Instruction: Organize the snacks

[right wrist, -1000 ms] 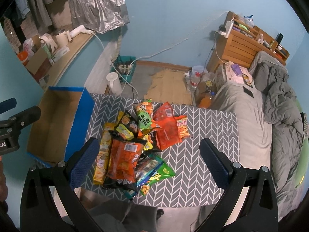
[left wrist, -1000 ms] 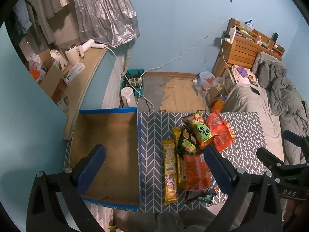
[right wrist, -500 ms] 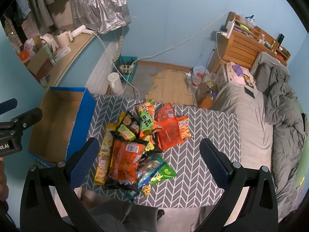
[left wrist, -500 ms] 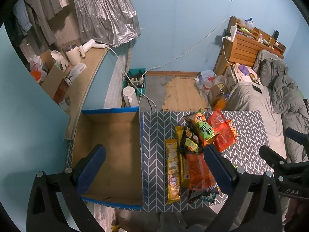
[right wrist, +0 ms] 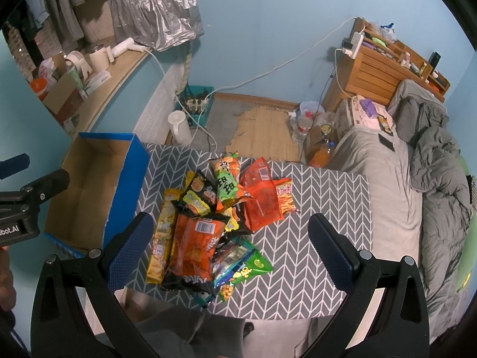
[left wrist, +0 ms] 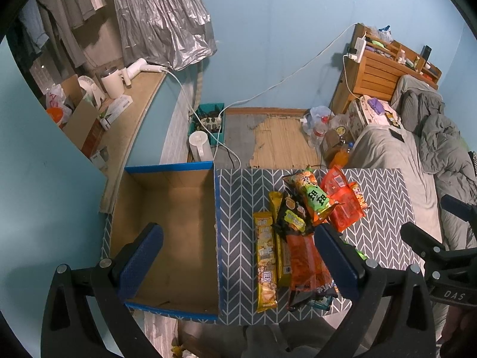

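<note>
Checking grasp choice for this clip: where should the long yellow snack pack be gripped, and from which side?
Probably the yellow pack at mid-length, from above, the left gripper closing across its narrow width. It lies flat, lengthwise; its box-side edge is bare, the other tucked against the pile.

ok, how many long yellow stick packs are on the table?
2. Both lie side by side on the box side of the snacks: outer yellow pack nearest the box, inner yellow pack partly under the black bag. More may be buried.
</note>
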Available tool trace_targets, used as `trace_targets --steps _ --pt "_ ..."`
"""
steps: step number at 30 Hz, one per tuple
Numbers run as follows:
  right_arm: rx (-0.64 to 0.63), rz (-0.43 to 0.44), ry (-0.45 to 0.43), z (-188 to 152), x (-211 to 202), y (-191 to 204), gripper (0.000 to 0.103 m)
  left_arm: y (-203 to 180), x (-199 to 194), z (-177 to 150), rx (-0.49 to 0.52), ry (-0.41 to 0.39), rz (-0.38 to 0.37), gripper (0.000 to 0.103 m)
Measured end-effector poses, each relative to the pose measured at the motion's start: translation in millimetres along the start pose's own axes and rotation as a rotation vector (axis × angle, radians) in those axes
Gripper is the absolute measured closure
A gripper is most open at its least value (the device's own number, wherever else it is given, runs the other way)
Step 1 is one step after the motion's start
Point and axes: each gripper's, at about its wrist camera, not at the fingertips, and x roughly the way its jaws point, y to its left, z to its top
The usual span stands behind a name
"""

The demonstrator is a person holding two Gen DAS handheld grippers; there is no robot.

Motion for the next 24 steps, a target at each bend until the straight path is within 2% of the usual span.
trace_targets --steps 13,24 --pt "0.003 -0.001 0.011 0.3 -0.6 1.2 0.001 -3.1 4.0 -4.5 -0.002 0.019 -0.002 0.000" --pt "0.018 -0.008 0.024 -8.4 7.3 -16.2 0.001 -10.5 14.4 -3.0 0.011 0.058 -0.027 0.000"
